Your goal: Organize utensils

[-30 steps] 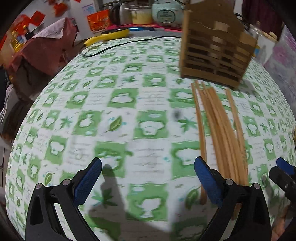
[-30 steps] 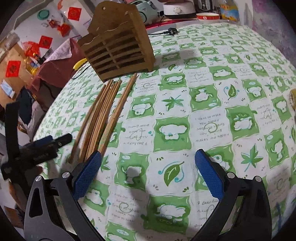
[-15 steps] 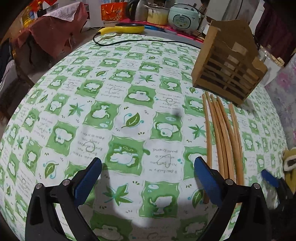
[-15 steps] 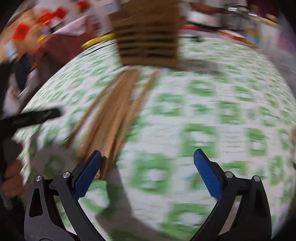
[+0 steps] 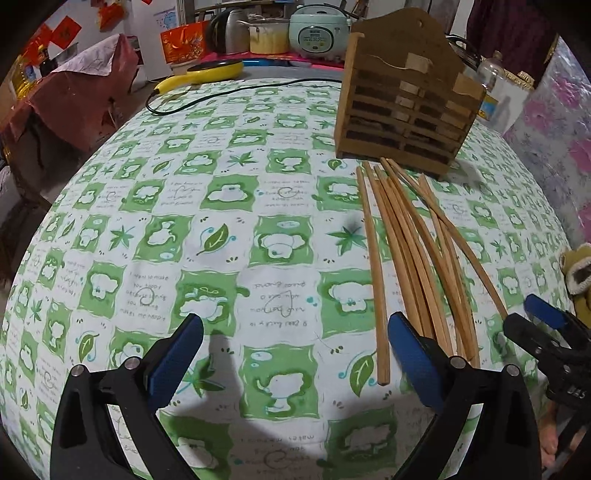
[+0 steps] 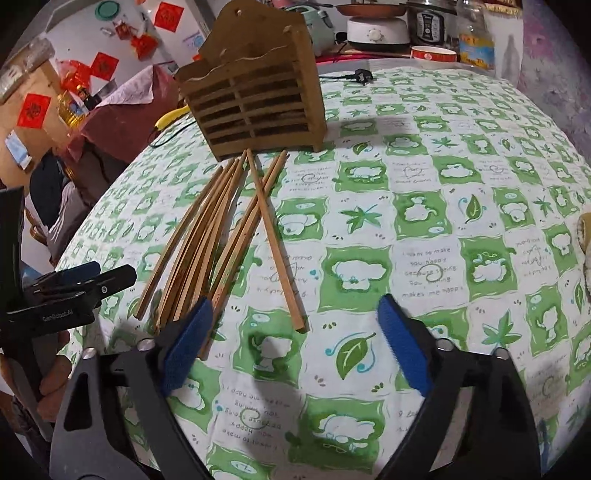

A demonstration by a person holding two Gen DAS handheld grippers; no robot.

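Loosely fanned, chopsticks (image 6: 221,236) lay flat on the tabletop (image 6: 424,229), far tips almost touching the foot of a slatted wooden holder (image 6: 255,96), which stood upright just behind. Lay mostly as a tight bundle; one stick (image 6: 275,240) crossed over the others at a slant, near end clear of the pile. Seen from the left wrist, same chopsticks (image 5: 410,258) ran toward the holder (image 5: 402,103), with a single stick set slightly apart on the left edge.

Right gripper (image 6: 295,343) hung over the near ends, fingers (image 6: 188,343) wide but closing; left blue pad sat over the bundle's ends, whether touching cannot tell. Nothing pressed between the pads, only patterned cloth in the gap.

Left gripper (image 5: 295,365) hovered just beside the pile, fingers (image 5: 173,362) spread wide and holding nothing, right pad in front of the nearest sticks. Showed in the other camera's edge as well.

Farther back, a rice cooker (image 5: 319,31), a kettle (image 5: 229,31) and a yellow pan (image 5: 207,72).
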